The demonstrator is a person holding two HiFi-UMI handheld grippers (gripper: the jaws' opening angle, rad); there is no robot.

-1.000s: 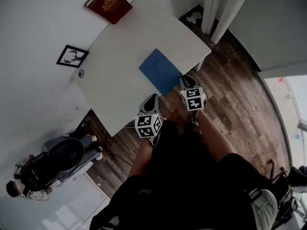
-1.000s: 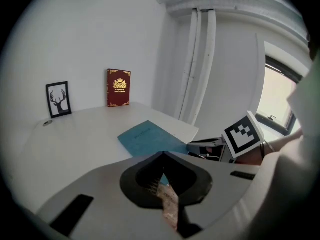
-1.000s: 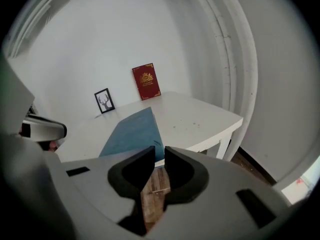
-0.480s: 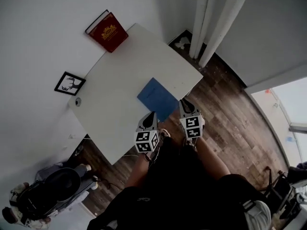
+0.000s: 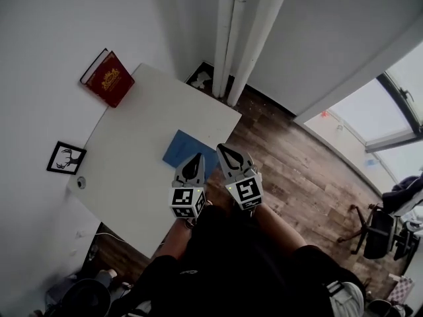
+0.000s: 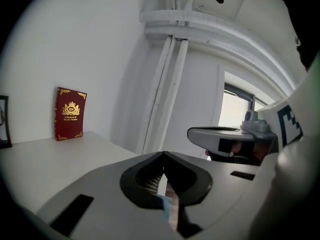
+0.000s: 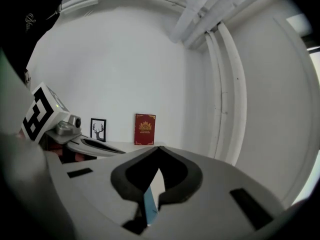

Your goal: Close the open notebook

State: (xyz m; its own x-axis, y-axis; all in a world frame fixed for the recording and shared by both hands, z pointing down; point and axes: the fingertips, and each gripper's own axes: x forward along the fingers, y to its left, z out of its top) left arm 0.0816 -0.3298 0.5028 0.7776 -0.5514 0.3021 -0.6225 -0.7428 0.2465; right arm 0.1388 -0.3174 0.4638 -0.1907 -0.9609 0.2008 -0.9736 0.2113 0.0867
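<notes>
The notebook (image 5: 187, 152) lies flat on the white table (image 5: 132, 144), blue cover up and, as far as I can judge, already closed. It sits just ahead of and below the tips of both tools, near the table edge closest to them. It looks thin and light, with a soft cover that would bend rather than lift as a board. Lying flush, it gives little to pinch, so I would take it at a free corner of the cover, away from the spine; which side that is I cannot tell.

The left gripper (image 5: 197, 156) has its jaws together on nothing. The right gripper (image 5: 221, 148) has just been closing and is now shut, also with nothing between its jaws. Both hang above the notebook without touching it. Well beyond their tips, a red book (image 5: 109, 78) leans against the wall.
</notes>
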